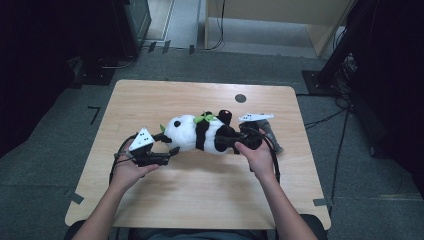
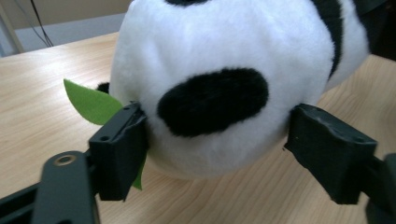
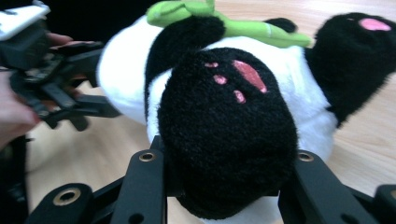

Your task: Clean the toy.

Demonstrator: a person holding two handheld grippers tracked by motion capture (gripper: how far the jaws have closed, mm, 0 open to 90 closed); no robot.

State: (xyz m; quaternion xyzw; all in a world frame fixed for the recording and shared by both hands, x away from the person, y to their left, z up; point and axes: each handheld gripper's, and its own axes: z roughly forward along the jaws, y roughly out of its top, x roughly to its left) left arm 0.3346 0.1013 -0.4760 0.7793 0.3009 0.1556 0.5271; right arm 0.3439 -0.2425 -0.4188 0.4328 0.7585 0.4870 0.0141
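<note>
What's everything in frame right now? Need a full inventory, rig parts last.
plush panda: 1, white and black with pink paw pads, lying on its side mid-table between the two grippers
green leaf piece: 1, green felt, sticking out by the panda's head
green bamboo piece: 1, green, across the panda's chest
dark round mark: 1, dark grey, on the far part of the table
table: 1, light wood, centre of the high view
tape marks: several, dark, on the floor by the table corners
left gripper: 1, black with grey plate, jaws either side of the panda's head, right jaw apart from it
right gripper: 1, black, jaws clamped on a black foot
hands: 2, one on each gripper
</note>
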